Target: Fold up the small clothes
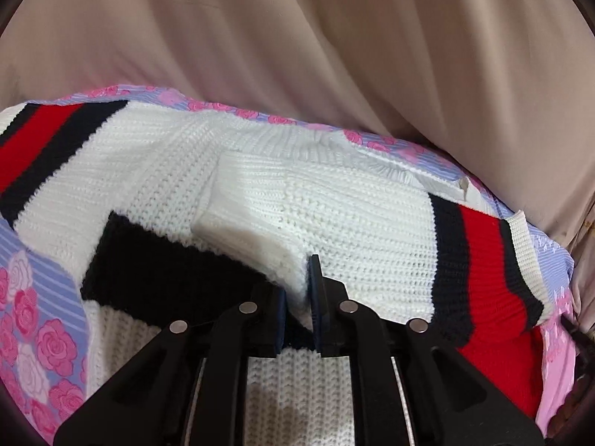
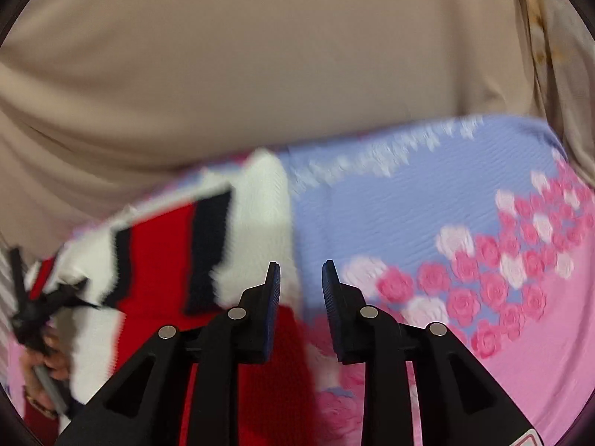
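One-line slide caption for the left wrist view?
Left gripper pinches a white fold of the striped knit sweater on the rose-print sheet.

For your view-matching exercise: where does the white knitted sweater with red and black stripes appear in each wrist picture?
Left wrist view: the white knitted sweater with red and black stripes fills the centre and lower half, a white fold pinched in the left tongs.
Right wrist view: it lies blurred at lower left.
Shared landmark: the lilac rose-printed cloth beneath.
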Available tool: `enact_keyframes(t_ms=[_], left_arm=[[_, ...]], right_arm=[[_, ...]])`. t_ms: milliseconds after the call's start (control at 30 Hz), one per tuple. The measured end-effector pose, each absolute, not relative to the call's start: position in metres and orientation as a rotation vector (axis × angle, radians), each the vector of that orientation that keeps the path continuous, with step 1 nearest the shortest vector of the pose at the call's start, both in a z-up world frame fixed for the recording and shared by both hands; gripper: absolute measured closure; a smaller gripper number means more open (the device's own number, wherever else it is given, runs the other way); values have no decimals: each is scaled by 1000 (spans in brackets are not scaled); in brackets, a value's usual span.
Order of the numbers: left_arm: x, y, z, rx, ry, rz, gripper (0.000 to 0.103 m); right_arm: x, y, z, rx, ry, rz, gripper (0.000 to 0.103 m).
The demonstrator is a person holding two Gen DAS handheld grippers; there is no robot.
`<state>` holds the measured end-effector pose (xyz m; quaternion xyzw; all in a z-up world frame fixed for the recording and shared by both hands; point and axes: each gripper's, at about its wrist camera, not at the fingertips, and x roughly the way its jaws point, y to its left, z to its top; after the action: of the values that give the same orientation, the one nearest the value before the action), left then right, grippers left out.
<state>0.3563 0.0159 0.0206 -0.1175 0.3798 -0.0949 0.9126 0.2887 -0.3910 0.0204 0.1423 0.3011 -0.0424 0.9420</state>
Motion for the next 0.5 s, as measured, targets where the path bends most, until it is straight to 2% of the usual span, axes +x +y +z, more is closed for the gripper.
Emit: enact_keyframes(t_ms=[100,233,267,300,433,500], left_arm=[[355,19,19,-267,781,-207,91],[351,30,15,-305,777,-226,91],[349,34,13,-327,777,-237,90],[349,37,12,-343,777,-245,90],[348,48,9,-423,758,-284,87],[343,53,14,-447,725,-283,79]], right_arm=[[310,-364,22,252,627,14,78],[349,-353,-38,183,799,-101,94],[341,-357,-37,224,744,-103,94],[334,-357,-31,249,729,-112,93],[325,-336,-23,104,698,-161,75],[330,-339,-34,104,725,-178,76]])
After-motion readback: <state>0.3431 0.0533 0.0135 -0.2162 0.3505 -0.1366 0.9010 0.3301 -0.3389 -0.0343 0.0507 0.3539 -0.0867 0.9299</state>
